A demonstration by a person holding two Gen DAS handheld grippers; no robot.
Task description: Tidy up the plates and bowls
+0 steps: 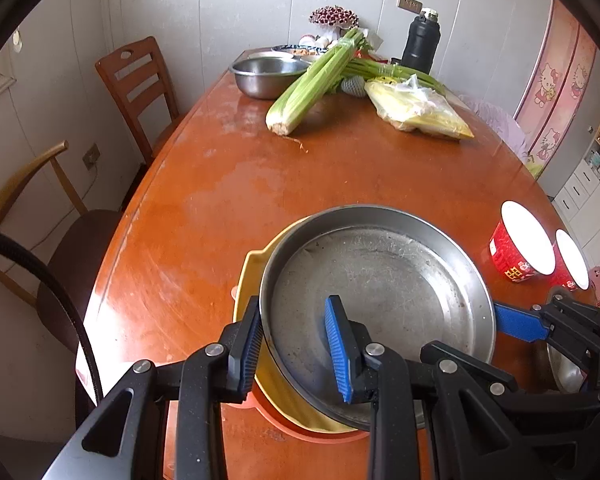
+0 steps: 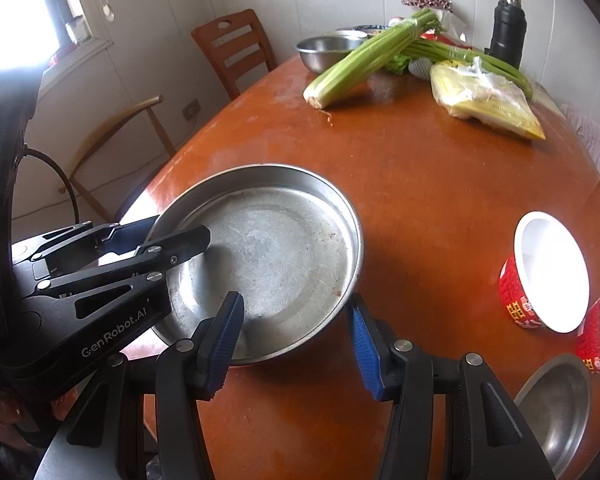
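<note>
While both grippers straddle opposite rims of the round scratched steel pan (image 1: 380,304) at lower centre, the left gripper (image 1: 296,352) has its jaws apart, one finger outside the rim and one inside, and the right gripper (image 2: 296,344) is likewise spread across the near rim. The pan sits on a yellow plate (image 1: 252,276) over an orange plate (image 1: 276,420) on the brown wooden table (image 1: 260,184). Two red paper bowls (image 2: 540,276) stand at right, a small steel bowl (image 2: 556,404) at lower right.
</note>
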